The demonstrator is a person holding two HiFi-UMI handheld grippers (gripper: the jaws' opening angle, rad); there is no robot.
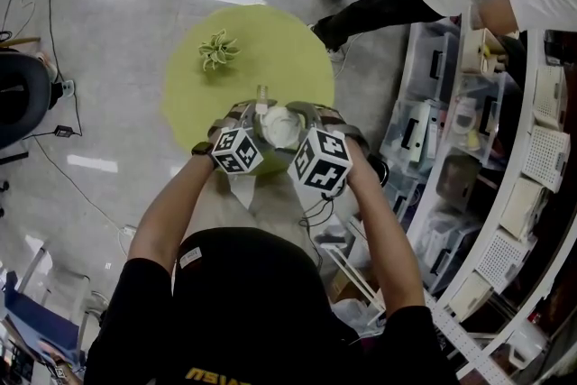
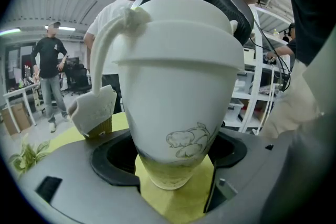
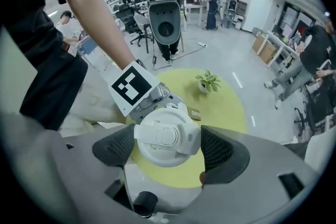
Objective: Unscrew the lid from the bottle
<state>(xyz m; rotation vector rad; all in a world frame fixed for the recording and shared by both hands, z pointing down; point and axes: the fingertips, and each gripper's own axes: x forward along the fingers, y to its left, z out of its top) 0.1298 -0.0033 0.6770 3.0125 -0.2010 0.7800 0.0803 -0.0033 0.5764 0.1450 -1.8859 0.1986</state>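
Left gripper has its jaws closed on the narrow lower body of the white bottle, which sits between both grippers, low over the round green table. Right gripper, coming from above, has its pads pressed to either side of the lid. The bottle looks light, hard and smooth, so I'd guess it slips when twisted; the lid's rim is the place to grip. A white strap dangling off the lid may snag. Beyond the jaws stands a small plant, well apart.
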